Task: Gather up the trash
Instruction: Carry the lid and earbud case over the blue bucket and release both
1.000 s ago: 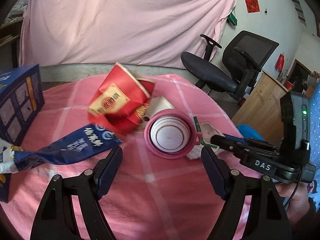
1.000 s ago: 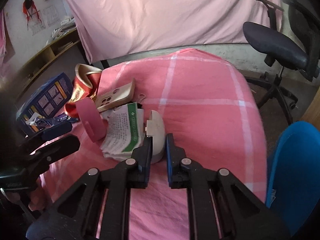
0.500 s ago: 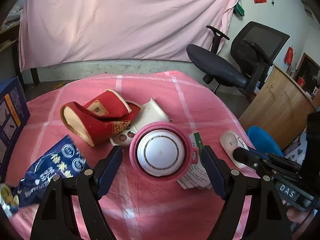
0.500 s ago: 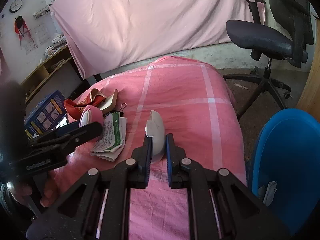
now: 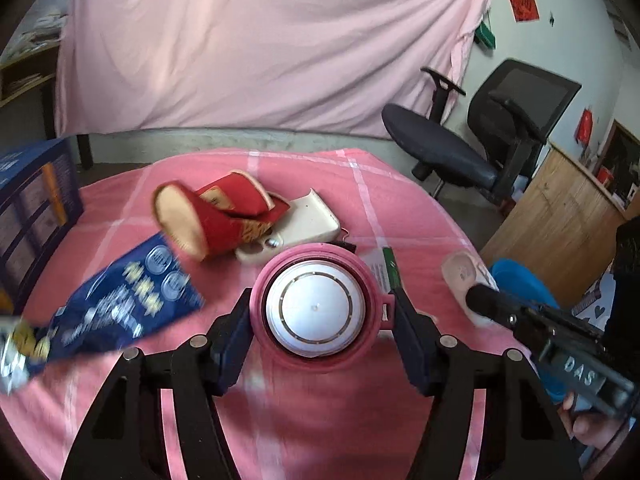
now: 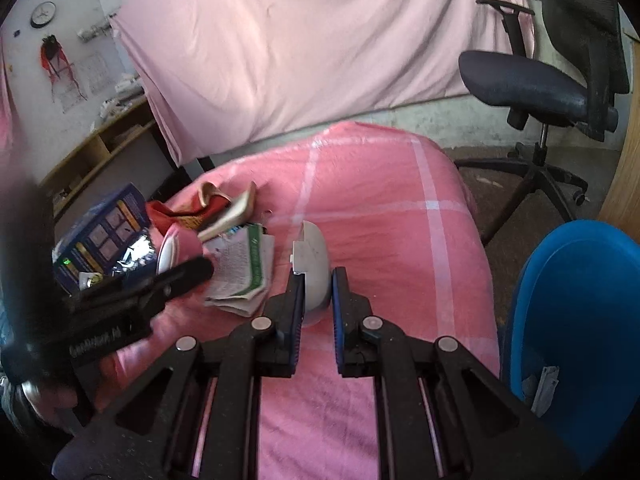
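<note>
My left gripper [image 5: 322, 320] is shut on a pink cup with a white lid [image 5: 316, 306], its pads touching both sides; the cup also shows in the right wrist view [image 6: 176, 250]. My right gripper [image 6: 316, 300] is shut on a white rounded plastic piece [image 6: 312, 260], held above the pink cloth; the piece also shows in the left wrist view [image 5: 464, 276]. A blue bin [image 6: 580, 320] stands low at the right, beside the table.
On the pink checked tablecloth [image 5: 400, 208] lie a red paper cup [image 5: 208, 216], a cream phone case [image 5: 304, 220], a blue snack wrapper [image 5: 120, 300], a green-and-white leaflet [image 6: 244, 268] and a blue box [image 5: 32, 200]. An office chair [image 6: 540, 80] stands behind.
My left gripper has moved forward and closed onto the pink cup. My right gripper has carried the white piece up and toward the blue bin.
</note>
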Demonstrator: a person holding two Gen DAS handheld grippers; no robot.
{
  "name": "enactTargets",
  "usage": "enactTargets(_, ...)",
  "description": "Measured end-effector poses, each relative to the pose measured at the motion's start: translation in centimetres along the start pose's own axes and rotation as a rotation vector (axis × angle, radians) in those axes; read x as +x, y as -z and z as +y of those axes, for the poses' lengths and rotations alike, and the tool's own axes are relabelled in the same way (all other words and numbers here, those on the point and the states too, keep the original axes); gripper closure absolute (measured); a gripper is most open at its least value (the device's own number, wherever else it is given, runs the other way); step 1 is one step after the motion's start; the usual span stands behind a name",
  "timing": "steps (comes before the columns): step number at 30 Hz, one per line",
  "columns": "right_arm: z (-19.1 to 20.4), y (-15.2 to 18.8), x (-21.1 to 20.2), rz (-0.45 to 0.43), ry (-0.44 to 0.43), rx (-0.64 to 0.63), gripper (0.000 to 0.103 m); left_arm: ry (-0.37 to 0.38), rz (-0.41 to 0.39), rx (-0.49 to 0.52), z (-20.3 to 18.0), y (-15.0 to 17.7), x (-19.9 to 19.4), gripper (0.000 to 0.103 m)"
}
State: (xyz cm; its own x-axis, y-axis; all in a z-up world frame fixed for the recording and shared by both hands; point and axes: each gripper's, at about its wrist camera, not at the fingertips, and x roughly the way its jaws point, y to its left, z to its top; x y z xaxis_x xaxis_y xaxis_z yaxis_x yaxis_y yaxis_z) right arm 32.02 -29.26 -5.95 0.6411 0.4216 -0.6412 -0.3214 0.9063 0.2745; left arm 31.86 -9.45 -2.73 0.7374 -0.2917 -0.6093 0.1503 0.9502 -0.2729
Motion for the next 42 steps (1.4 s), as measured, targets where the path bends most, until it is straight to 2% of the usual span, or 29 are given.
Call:
enactTargets(3, 0.6, 0.3, -1.4, -0.055, -0.004, -0.011, 0.062, 0.001, -0.079, -0.003, -0.3, 0.8, -2.3, 0.044)
enactTargets(5, 1.3, 0.5, -3.1, -0.121, 0.008, -0.026, 0.062, 0.011, -0.146, 0.002, -1.0, 1.1, -4.0, 0.044)
enactTargets(9, 2.1, 0.7, -6.9, -0.264, 0.046, -0.039, 0.062, 0.050, -0.228, 0.013, -2.6, 0.9, -6.7, 0.044)
enactTargets(13, 2.5, 0.7, -11.8, -0.464, 0.138, -0.061, 0.062, 0.096, -0.314, 0.091, -5.8, -0.3, -9.0, 0.044)
enactTargets(16, 1.7, 1.2, -14.9, -0.573, 0.210, -0.035, 0.062, 0.140, -0.347, 0.123, -8.5, -1.3, -9.7, 0.044)
enactTargets(21, -1.2, 1.8, -18.7, -0.677, 0.337, 0.027, 0.062, 0.212, -0.361, 0.163, -12.6, -2.0, -9.5, 0.044)
enactTargets(27, -5.6, 3.1, -20.5, -0.675, 0.443, 0.125, 0.062, 0.290, -0.307, 0.204, -17.5, -2.5, -7.2, 0.044)
enactTargets(33, -9.2, 4.4, -20.6, -0.596, 0.493, 0.211, 0.062, 0.336, -0.214, 0.239, -21.9, -2.0, -4.9, 0.044)
enactTargets(37, -12.0, 5.3, -19.6, -0.512, 0.446, 0.296, 0.062, 0.355, -0.131, 0.267, -23.9, -1.4, -2.5, 0.044)
enactTargets(42, -14.5, 6.2, -18.8, -0.438, 0.427, 0.364, 0.062, 0.356, -0.073, 0.288, -25.0, -0.7, -0.3, 0.044)
